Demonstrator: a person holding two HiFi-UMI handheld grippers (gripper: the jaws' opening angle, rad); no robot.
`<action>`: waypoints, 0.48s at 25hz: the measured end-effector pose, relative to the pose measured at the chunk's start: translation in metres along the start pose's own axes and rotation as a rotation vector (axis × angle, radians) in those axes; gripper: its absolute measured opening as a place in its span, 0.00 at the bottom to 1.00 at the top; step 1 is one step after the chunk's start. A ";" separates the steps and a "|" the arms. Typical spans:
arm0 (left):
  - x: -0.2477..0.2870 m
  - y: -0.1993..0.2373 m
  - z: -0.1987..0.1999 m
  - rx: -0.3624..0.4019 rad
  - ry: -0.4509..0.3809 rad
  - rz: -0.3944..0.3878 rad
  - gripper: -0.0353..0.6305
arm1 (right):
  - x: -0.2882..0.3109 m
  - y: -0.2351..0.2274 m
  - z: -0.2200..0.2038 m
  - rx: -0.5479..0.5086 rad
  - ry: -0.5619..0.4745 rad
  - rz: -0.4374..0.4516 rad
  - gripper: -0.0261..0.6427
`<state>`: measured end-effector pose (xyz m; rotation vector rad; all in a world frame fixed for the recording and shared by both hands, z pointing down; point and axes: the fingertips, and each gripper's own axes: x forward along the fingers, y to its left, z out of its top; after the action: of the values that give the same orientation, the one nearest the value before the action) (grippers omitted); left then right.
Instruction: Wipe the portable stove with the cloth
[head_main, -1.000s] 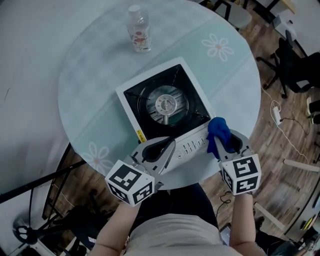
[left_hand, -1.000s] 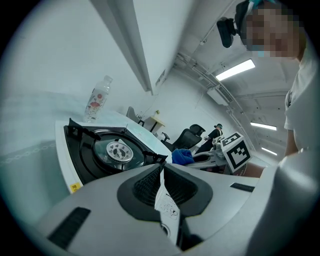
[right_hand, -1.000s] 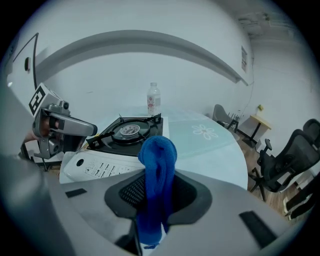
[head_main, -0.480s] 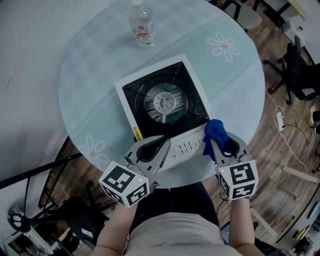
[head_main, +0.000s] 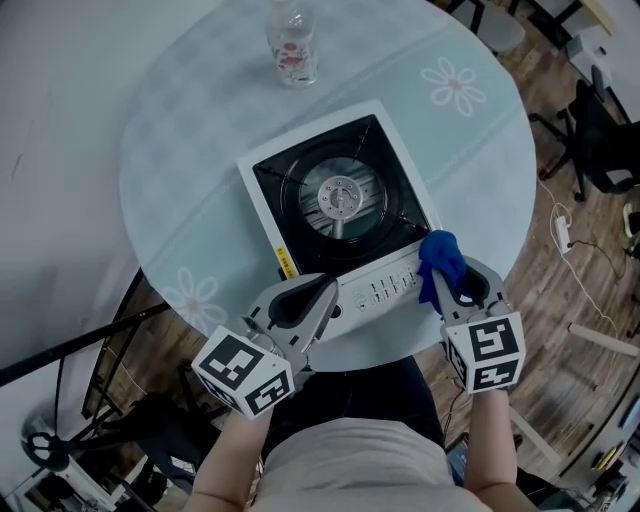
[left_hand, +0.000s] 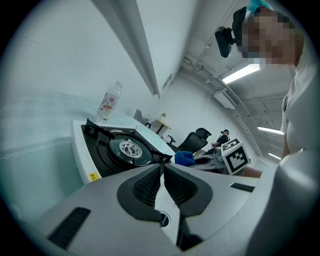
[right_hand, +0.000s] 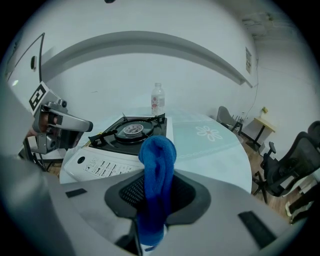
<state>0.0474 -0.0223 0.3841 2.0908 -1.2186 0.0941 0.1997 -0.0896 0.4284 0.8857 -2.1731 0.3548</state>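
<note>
The round table carries the portable stove, placed as it was half a second ago. The left gripper rests at the stove's front edge, jaws together and empty. The right gripper is clamped on the blue cloth, which has slid slightly right to the stove's front right corner. A clear bottle stands beyond the stove, its contents unreadable.

A round pale-green table carries a portable stove and a bottle.

Blue cloth in right tool
</note>
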 end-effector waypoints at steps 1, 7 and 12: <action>-0.003 0.002 0.000 0.000 0.007 -0.009 0.11 | 0.000 0.000 0.000 0.001 0.005 -0.016 0.20; -0.018 0.015 0.005 0.030 0.050 -0.078 0.11 | 0.000 0.008 -0.001 0.031 0.034 -0.125 0.19; -0.028 0.033 0.007 0.041 0.076 -0.108 0.11 | 0.000 0.026 -0.001 0.084 0.037 -0.165 0.18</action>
<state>0.0042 -0.0158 0.3858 2.1641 -1.0658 0.1488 0.1824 -0.0704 0.4302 1.0895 -2.0469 0.3799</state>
